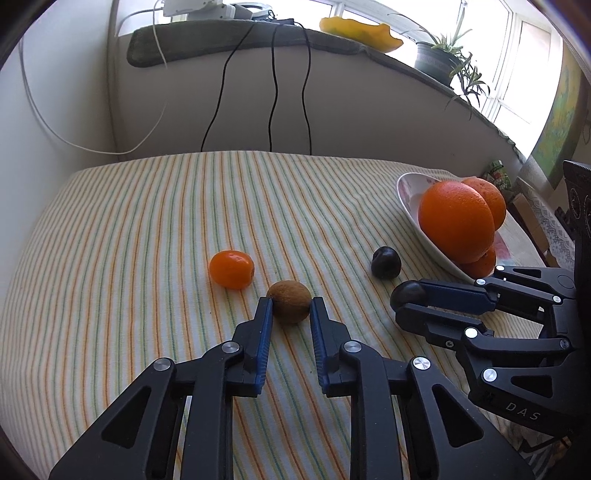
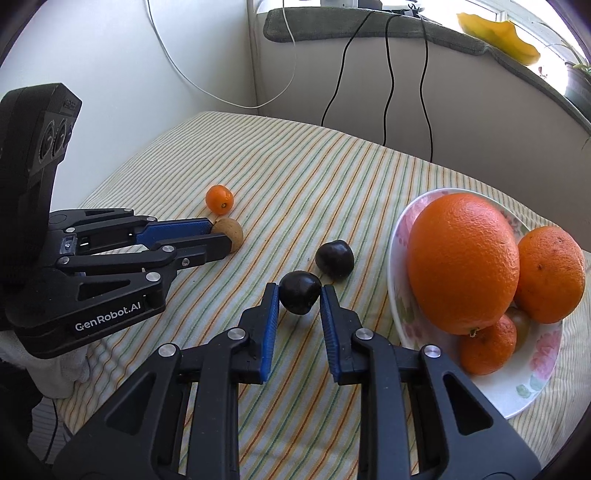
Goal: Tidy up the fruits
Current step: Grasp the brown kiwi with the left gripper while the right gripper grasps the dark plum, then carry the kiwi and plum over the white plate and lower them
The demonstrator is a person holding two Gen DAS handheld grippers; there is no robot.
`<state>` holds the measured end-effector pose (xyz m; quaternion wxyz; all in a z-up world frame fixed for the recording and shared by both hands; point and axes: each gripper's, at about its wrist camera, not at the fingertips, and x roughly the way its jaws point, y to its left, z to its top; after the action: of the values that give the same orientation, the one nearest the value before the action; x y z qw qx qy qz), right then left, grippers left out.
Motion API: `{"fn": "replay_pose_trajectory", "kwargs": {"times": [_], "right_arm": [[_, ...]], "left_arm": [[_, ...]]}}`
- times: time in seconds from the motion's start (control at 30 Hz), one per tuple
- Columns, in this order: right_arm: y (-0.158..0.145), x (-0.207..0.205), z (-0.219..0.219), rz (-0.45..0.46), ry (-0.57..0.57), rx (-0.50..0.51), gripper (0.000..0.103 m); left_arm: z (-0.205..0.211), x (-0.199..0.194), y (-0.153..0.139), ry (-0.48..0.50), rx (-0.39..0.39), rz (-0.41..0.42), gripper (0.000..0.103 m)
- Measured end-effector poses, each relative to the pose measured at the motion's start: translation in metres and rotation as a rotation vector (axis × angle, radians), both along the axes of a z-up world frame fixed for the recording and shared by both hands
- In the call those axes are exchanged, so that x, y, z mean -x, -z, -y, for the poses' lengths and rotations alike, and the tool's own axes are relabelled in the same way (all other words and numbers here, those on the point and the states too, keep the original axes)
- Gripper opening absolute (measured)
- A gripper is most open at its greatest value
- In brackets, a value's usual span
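Observation:
My left gripper (image 1: pixel 291 301) has its jaws closed against a brown kiwi (image 1: pixel 289 301) on the striped cloth. A small tangerine (image 1: pixel 231 268) lies just beyond it to the left. My right gripper (image 2: pixel 299 290) is closed on a dark plum (image 2: pixel 299 297); a second dark plum (image 2: pixel 334 259) lies just beyond. A floral white bowl (image 2: pixel 397 295) on the right holds a big orange (image 2: pixel 463 258), a smaller orange (image 2: pixel 550 275) and a tangerine (image 2: pixel 487 343). The bowl (image 1: pixel 406 199) also shows in the left wrist view.
The striped tablecloth (image 1: pixel 147 221) covers the table up to a white wall. Black cables (image 1: pixel 273 96) hang down the wall from a grey sill. A potted plant (image 1: pixel 439 59) and a yellow dish (image 1: pixel 360 31) stand on the sill.

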<state>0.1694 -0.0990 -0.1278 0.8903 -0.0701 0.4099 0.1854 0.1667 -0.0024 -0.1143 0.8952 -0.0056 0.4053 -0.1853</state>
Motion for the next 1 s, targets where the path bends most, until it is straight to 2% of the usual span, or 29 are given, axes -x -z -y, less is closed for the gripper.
{"fn": "replay_pose_trajectory", "kwargs": {"times": [0.13,0.27,0.37,0.5,0.7,1.0], "right_arm": [[-0.003,0.005,0.000,0.004,-0.013,-0.013,0.024],[-0.009,0.012,0.002,0.014,-0.022,-0.029,0.024],[-0.012,0.015,0.006,0.021,-0.026,-0.040,0.024],[-0.016,0.018,0.012,0.021,-0.026,-0.068,0.024],[-0.029,0.027,0.028,0.043,-0.021,-0.098,0.024],[-0.044,0.045,0.073,0.084,0.041,-0.133,0.024]], "left_arm": [[0.005,-0.008,0.004,-0.014,-0.038,-0.026,0.034],[0.010,-0.014,0.004,-0.015,-0.063,-0.020,0.034],[0.013,-0.017,0.006,-0.012,-0.078,-0.023,0.025],[0.016,-0.014,0.004,-0.013,-0.098,-0.004,0.025],[0.018,-0.005,-0.009,-0.014,-0.055,0.022,0.025],[0.049,0.001,-0.040,0.049,0.009,0.082,0.025]]}}
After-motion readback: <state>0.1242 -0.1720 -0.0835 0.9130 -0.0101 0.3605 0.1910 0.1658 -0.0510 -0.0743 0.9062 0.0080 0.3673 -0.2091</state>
